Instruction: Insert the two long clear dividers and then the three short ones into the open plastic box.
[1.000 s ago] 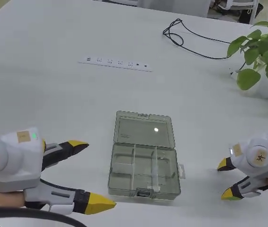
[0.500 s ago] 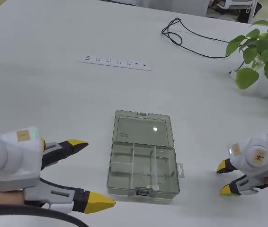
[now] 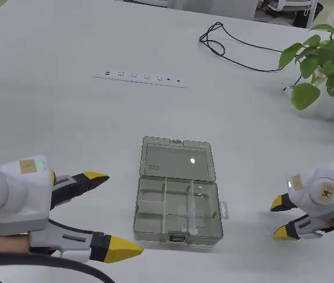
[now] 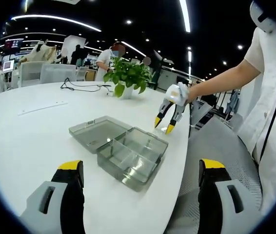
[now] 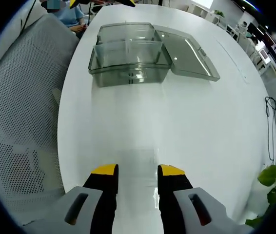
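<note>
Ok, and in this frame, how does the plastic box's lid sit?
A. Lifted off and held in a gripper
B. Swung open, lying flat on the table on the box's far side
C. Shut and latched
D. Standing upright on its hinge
B: the lid lies flat on the table on the far side of the box, and the left gripper and the right gripper are both open and apart from it.
</note>
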